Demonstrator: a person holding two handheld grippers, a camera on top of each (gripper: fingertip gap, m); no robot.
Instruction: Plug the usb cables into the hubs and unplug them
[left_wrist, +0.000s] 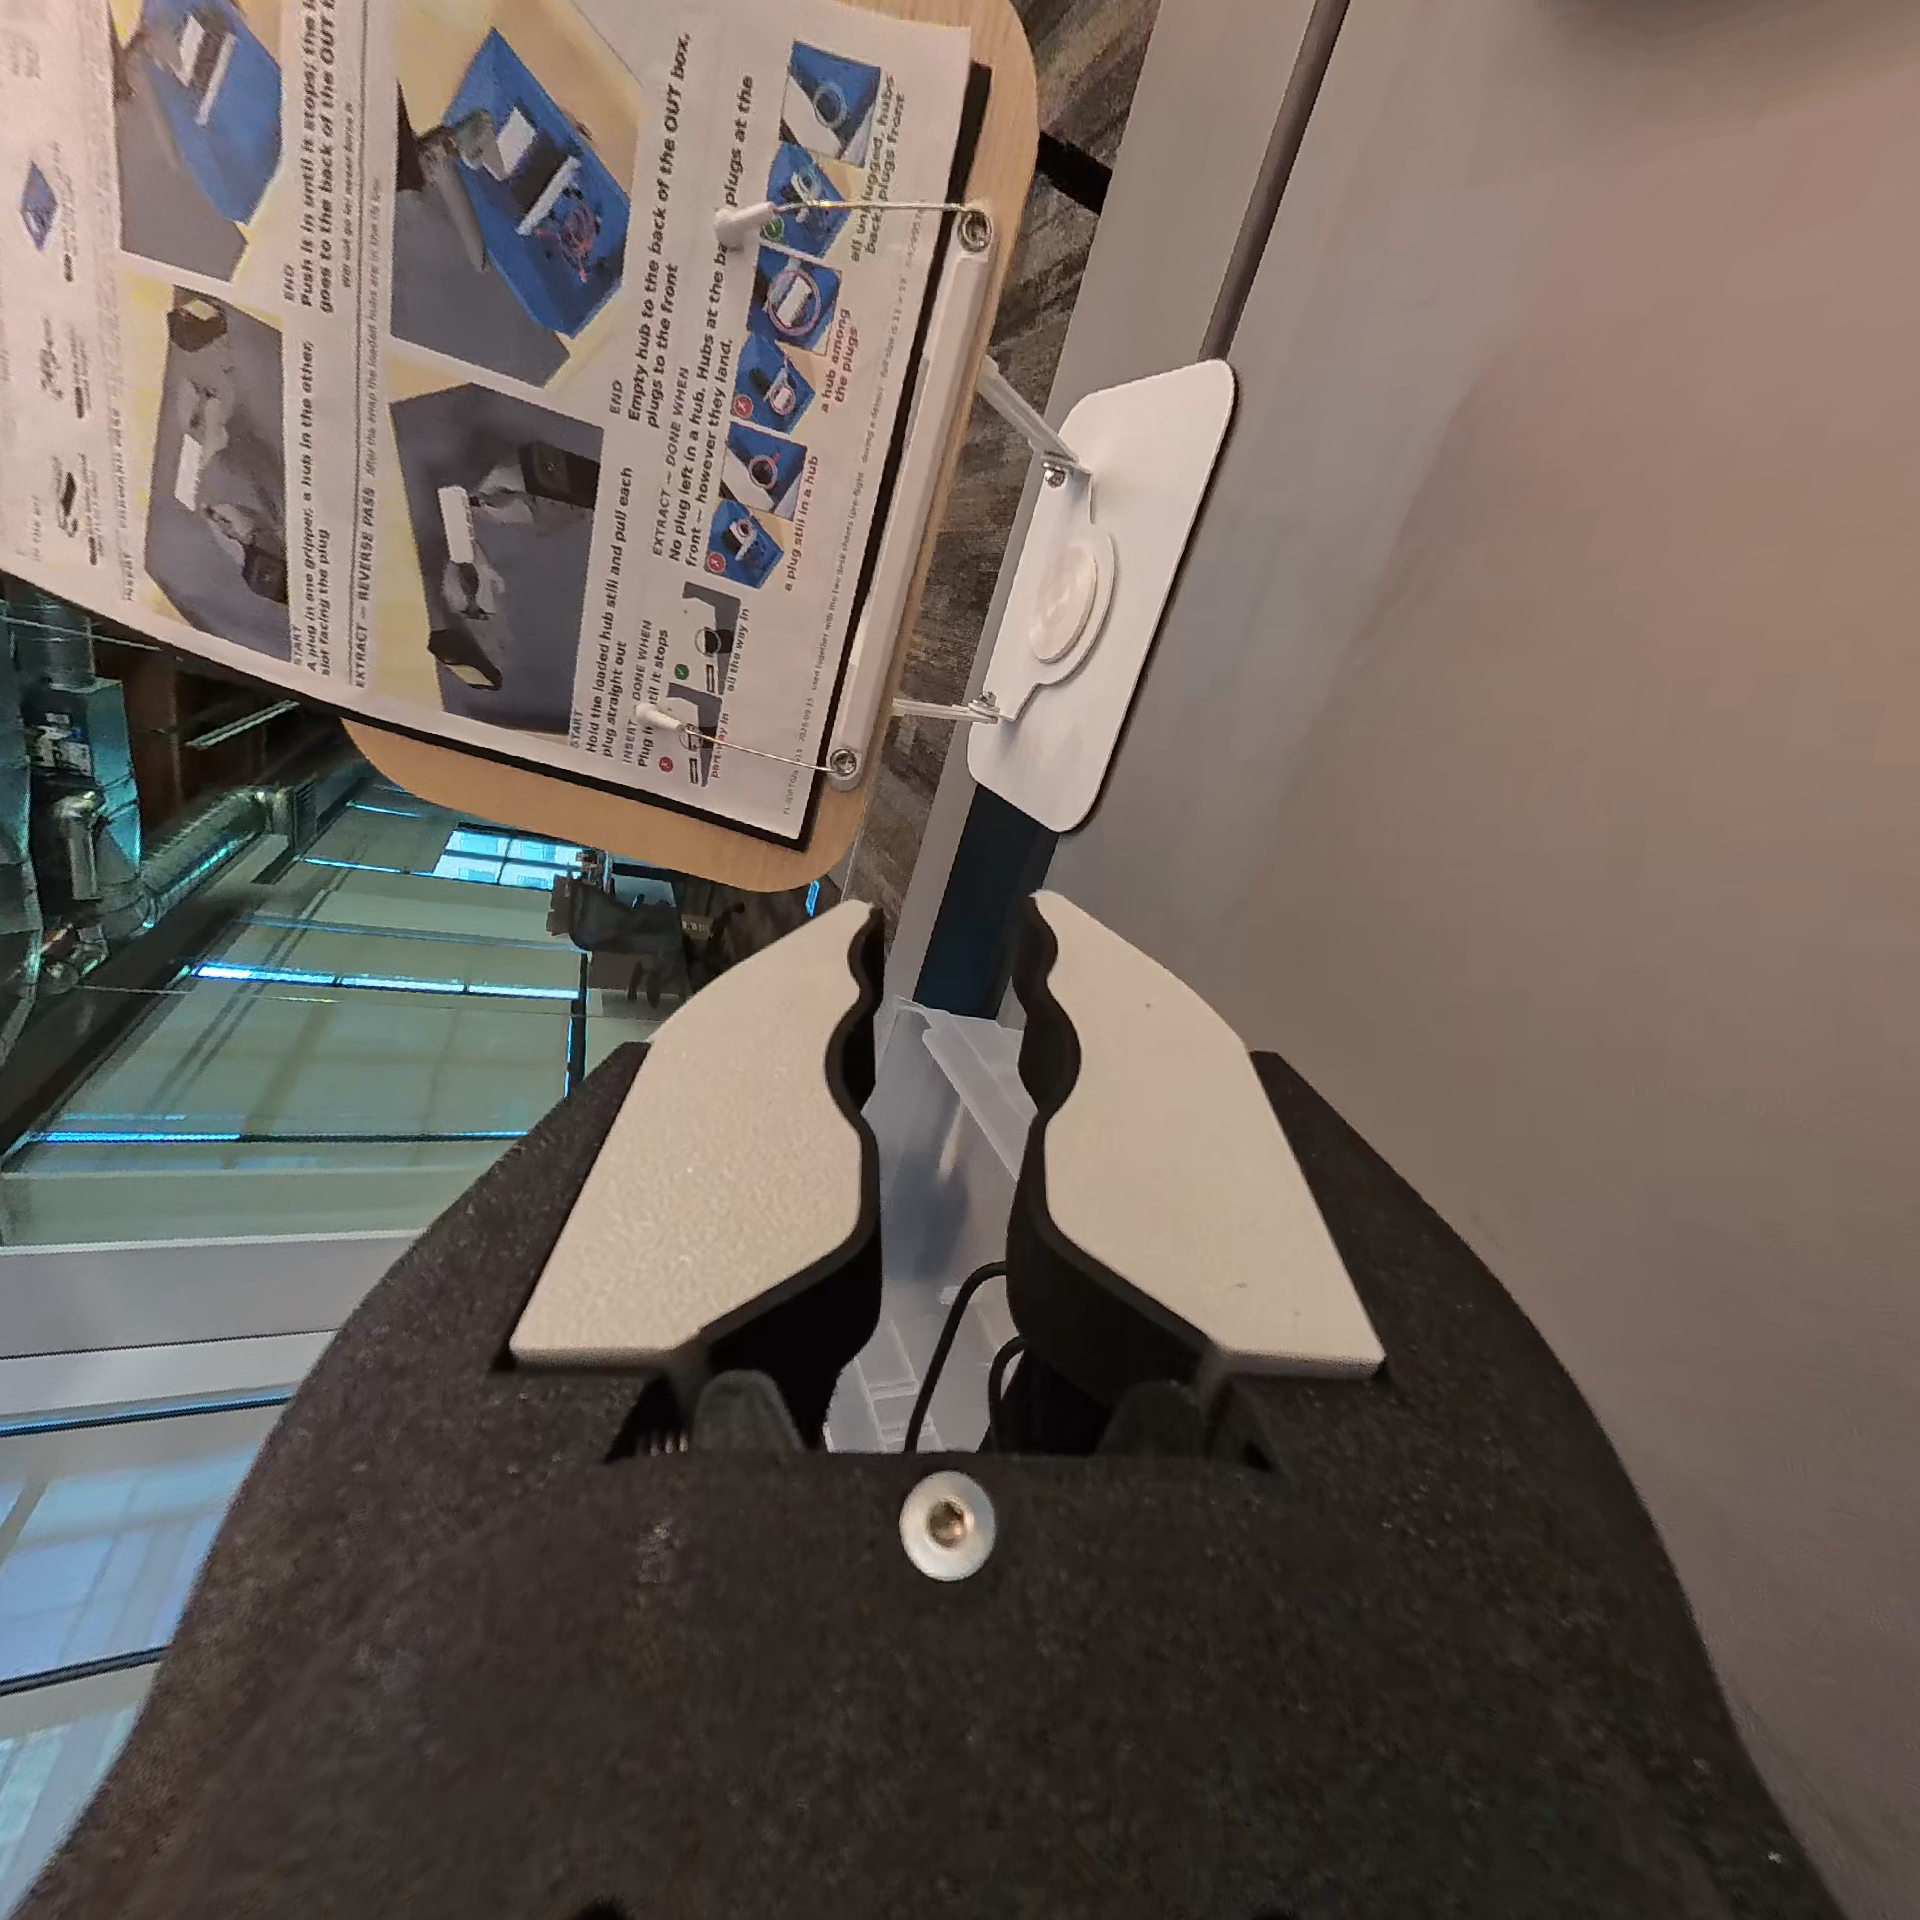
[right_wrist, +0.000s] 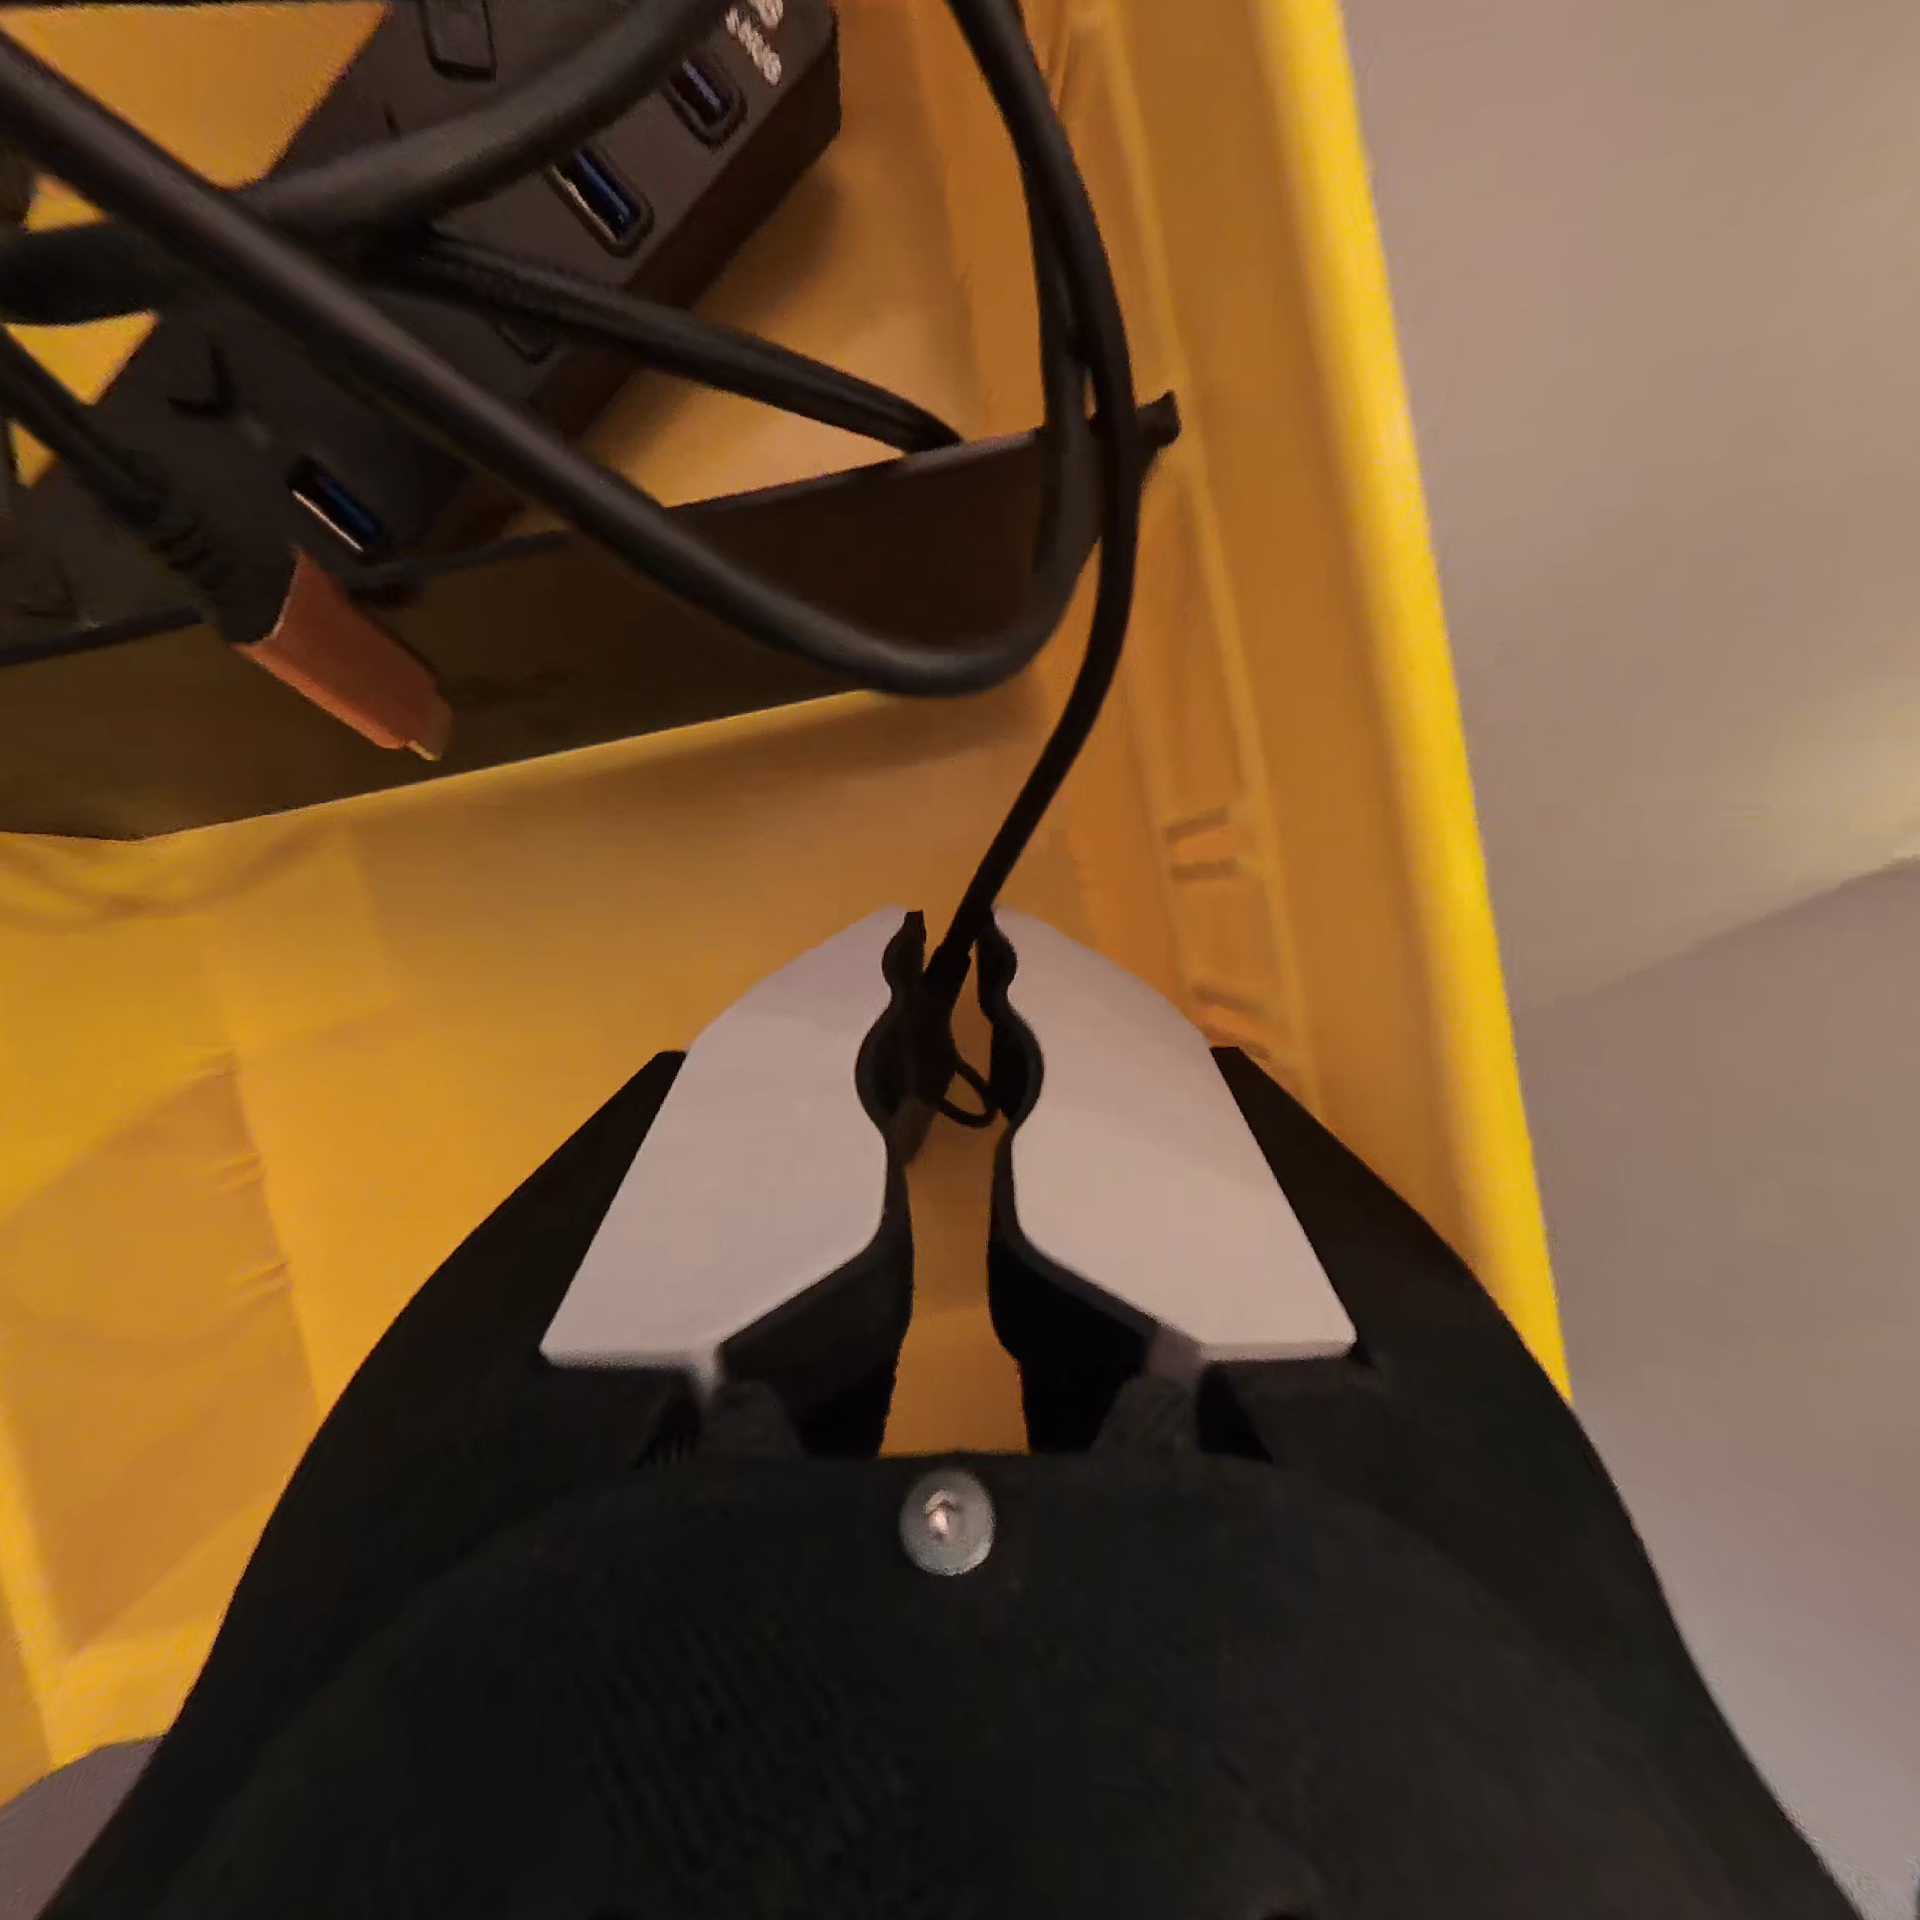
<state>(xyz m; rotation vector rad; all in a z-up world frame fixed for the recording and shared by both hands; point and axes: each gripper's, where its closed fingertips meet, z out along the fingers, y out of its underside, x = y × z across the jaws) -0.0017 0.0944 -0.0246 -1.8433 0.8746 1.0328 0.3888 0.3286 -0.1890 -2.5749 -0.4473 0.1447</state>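
Right tongs (right_wrist: 948, 935) pinch black cable (right_wrist: 1101, 582) inside yellow bin (right_wrist: 1382, 520); left tongs (left_wrist: 954, 925) parted, empty, raised.

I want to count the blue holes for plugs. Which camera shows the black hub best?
The right wrist view. The black hub lies in the yellow bin among black cables, blue ports facing the camera, though blurred. The right gripper pinches one cable. The left wrist view shows no hub, only the open left gripper and an instruction sheet.

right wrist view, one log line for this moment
right gripper: shut on black cable | yellow bin | left gripper: open
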